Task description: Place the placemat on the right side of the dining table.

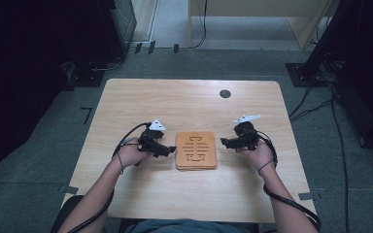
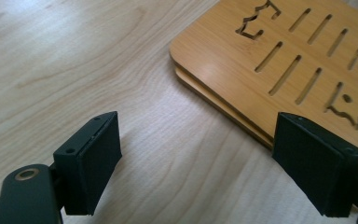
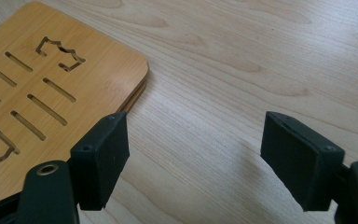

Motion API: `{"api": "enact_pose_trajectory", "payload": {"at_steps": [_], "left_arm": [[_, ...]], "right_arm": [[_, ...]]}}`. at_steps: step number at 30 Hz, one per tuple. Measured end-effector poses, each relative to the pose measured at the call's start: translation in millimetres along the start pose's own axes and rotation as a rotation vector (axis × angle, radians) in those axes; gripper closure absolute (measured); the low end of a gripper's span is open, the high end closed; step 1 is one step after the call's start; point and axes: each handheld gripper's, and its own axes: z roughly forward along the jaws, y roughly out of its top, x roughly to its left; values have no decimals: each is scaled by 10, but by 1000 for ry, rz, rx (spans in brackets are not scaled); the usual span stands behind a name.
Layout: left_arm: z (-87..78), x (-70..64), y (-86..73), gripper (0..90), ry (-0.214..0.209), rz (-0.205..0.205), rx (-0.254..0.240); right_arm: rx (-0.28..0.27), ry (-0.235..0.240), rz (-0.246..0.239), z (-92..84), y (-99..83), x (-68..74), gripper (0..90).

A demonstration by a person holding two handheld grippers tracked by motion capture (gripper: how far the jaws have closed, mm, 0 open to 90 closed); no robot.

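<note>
On the surface point(image 1: 141, 97), toward its near edge, we see the stiff, thin stacked wooden boards point(image 1: 196, 150), likely light and smooth; grip their side edges. Left gripper point(image 1: 167, 149) and right gripper point(image 1: 225, 142) flank them, fingers point(image 2: 93, 158) apart, empty.

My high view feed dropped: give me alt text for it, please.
A slotted wooden board lies mid-table, flanked by the left gripper and right gripper, both open and pointing at its sides without touching.
</note>
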Motion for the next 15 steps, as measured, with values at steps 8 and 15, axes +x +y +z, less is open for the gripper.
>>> {"api": "enact_pose_trajectory", "payload": {"at_steps": [8, 15], "left_arm": [[-8, -12, -1, 147, -1, -4, 13], [-19, -20, 7, 147, 8, 11, 8]], "right_arm": [[19, 10, -25, 67, -3, 37, 194], [23, 21, -20, 130, 14, 76, 184]]}}
